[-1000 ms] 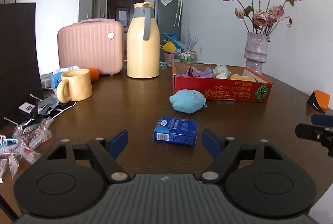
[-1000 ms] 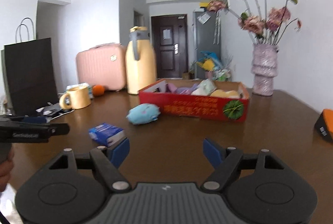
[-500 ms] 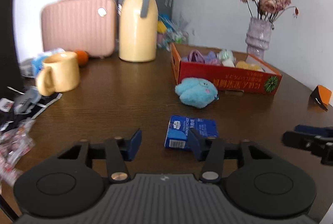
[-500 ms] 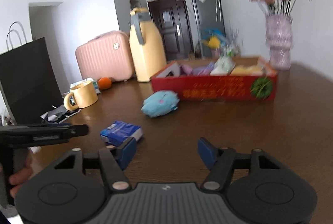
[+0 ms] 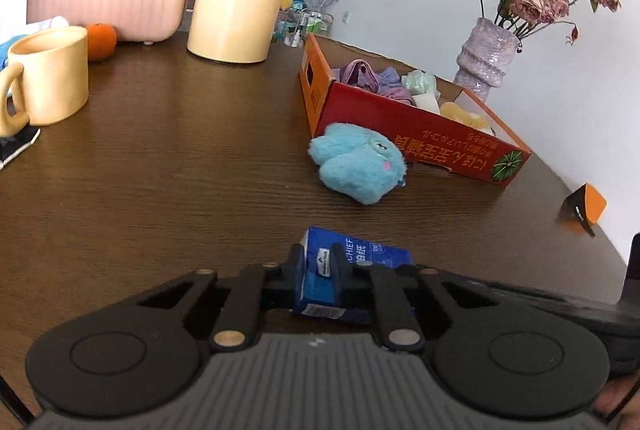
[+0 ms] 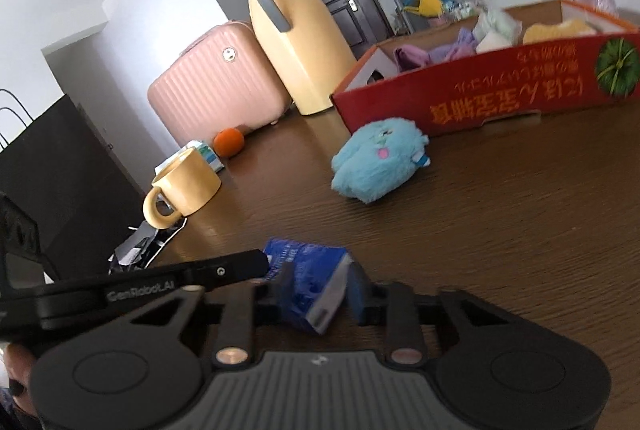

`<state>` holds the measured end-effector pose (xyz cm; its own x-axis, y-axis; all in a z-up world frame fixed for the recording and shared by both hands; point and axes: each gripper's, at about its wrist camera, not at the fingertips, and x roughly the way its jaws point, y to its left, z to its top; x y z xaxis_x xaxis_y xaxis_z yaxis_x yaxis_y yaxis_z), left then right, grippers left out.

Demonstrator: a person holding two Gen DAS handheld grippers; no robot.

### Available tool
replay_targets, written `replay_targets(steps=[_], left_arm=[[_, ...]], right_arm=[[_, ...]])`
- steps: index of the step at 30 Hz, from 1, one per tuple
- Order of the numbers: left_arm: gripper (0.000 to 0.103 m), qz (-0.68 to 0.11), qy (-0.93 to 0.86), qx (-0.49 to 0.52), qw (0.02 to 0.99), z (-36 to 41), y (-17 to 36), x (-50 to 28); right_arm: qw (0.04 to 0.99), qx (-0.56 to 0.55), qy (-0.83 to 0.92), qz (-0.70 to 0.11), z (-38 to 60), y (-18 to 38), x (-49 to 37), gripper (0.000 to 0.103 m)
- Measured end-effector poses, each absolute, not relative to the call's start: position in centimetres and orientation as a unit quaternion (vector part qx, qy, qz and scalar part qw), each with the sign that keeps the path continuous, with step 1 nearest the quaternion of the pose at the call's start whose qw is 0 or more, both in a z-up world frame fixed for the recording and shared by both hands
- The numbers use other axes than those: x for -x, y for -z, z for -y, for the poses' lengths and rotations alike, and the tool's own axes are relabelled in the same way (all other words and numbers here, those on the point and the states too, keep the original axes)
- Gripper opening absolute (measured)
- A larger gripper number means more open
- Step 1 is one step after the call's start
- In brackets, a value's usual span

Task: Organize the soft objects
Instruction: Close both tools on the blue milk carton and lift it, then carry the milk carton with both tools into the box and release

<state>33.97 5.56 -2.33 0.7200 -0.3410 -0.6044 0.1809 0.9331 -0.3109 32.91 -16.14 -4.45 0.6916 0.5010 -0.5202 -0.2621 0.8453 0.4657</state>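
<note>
Left wrist view: the left gripper [image 5: 318, 272] has just closed its jaws onto one end of the blue tissue pack [image 5: 356, 262], hiding the pack's near edge; its long axis runs from there toward the right. From the right wrist view, the right gripper [image 6: 322, 294] has likewise just closed on the blurred, crumpled other end. The pack lies on the brown table [image 5: 180, 158], short of the blue plush toy [image 5: 358, 168] and the red cardboard box [image 5: 424, 138].
</note>
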Motion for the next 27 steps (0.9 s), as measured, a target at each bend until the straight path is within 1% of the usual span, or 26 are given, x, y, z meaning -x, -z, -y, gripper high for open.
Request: replay_targets(steps=[3,6,8,11,15,16,18,27], left_arm=[[0.012,-0.358,0.145,0.144,0.911,-4.6,2.3,-33.0],[0.011,-0.364,0.18,0.173,0.897,-2.4,2.2,-31.0],[0.011,-0.367,0.203,0.175,0.891,-0.1,2.2,-29.9],[0.01,-0.369,0.215,0.14,0.893,4.2,2.6,-28.3],[0.011,-0.371,0.234,0.141,0.887,7.3,2.5,-27.1],[0.011,-0.371,0.235,0.14,0.887,7.6,2.5,-26.8],[0.012,-0.377,0.234,0.136,0.886,8.1,2.8,-26.7],[0.013,-0.389,0.218,0.135,0.885,8.4,2.8,-27.3]], right_arm=[[0.907,-0.159,-0.206,-0.33,17.2,3.7,-31.6,0.012],[0.92,-0.119,-0.195,-0.319,19.9,2.7,-29.1,0.01],[0.92,-0.113,-0.18,-0.329,22.2,2.5,-27.7,0.01],[0.921,-0.113,-0.16,-0.337,25.4,2.1,-26.1,0.009],[0.932,-0.087,-0.135,-0.326,27.8,1.6,-24.5,0.01],[0.932,-0.088,-0.137,-0.323,28.5,1.5,-24.2,0.01],[0.93,-0.105,-0.141,-0.324,29.7,1.8,-24.1,0.014],[0.921,-0.145,-0.159,-0.324,30.7,3.3,-24.9,0.015]])
